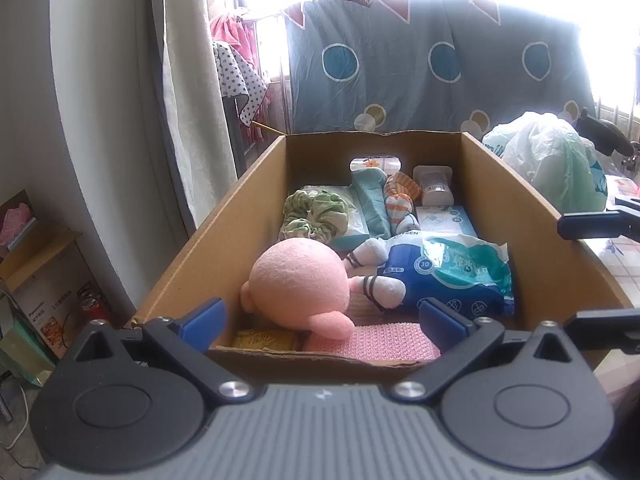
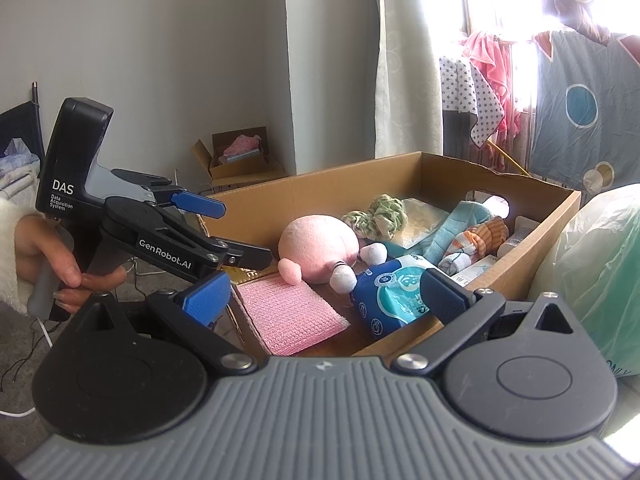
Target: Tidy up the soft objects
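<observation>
So the cardboard box (image 1: 224,236) sits right in front of both my tongs, packed with soft stuff. Biggest thing inside is the pink plush toy (image 1: 298,282), lying just past my left tongs (image 1: 322,318), which are spread wide and holding nothing. Next to it, toward my right tongs (image 2: 324,294) (also spread, empty), lies the blue wipes pack (image 1: 456,276). The pink cloth (image 1: 372,346) is nearest me, the green scrunchie (image 1: 314,216) farther back.
</observation>
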